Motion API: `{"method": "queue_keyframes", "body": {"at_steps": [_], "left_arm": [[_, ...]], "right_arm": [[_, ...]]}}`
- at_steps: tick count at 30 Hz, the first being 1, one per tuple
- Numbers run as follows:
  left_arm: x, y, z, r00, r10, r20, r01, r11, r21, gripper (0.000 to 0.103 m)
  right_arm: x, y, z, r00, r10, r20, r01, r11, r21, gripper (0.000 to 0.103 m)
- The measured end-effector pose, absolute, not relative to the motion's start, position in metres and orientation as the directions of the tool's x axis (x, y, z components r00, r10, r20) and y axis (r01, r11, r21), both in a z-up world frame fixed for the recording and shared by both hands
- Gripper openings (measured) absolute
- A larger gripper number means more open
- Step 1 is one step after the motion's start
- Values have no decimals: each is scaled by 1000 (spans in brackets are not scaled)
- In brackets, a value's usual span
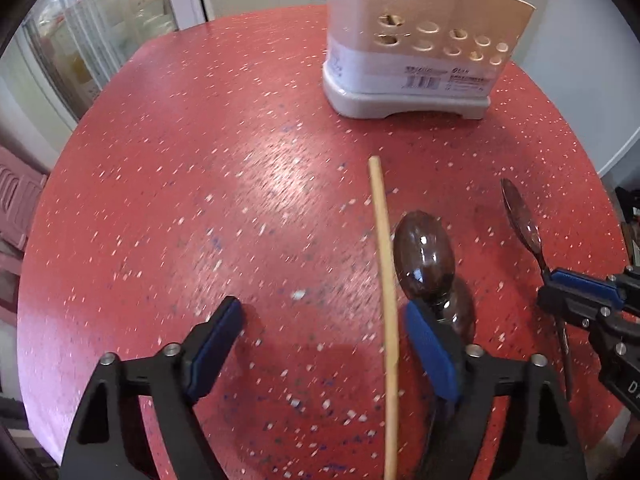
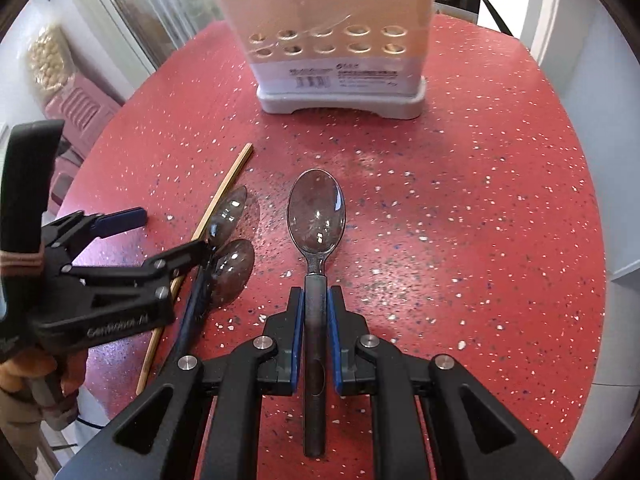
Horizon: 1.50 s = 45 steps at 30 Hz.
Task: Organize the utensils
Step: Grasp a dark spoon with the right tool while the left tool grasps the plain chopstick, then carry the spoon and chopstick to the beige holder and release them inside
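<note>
Grey spoon (image 2: 316,216) is being pinched at centre frame by the right gripper (image 2: 316,312); the left gripper (image 1: 320,344) is being held spread around a chopstick (image 1: 386,280).

Round red speckled bench (image 2: 480,208), beige perforated plastic utensil caddy (image 2: 340,60) at far side, thin wooden chopstick (image 2: 224,192) and two dark glossy spoons (image 2: 232,240) near left
</note>
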<state>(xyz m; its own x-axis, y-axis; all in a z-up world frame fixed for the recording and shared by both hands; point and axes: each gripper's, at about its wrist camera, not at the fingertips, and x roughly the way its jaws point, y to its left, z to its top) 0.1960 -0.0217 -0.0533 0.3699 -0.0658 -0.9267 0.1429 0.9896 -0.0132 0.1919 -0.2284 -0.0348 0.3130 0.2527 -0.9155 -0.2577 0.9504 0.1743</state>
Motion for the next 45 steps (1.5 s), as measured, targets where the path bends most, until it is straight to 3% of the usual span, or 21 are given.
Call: {"method": "queue_keyframes", "body": {"at_steps": [10,14,20,32,45], "left_arm": [[209,-48,-48,318,-97,-943,256,967,-13,68],[212,-69,-46,308,-108,-945,314,949,-6,35],[188,-50,-44,382,-128,-915,267,963,-24,34],[148,-12,12,606,-231,-761,118,972,-201,34],[142,-6,67,711,-279,-645,128,954,-271,34]], "right_arm": [[191,-241,-30,311,273,-910,-239,949,203,13],[192,-240,-30,315,278,-908,-241,948,207,13],[189,-251,-23,329,297,-897,-237,945,226,13],[179,-270,-1,367,377,-851,-259,919,296,13],[182,-273,41,445,418,-792,-297,903,310,13]]}}
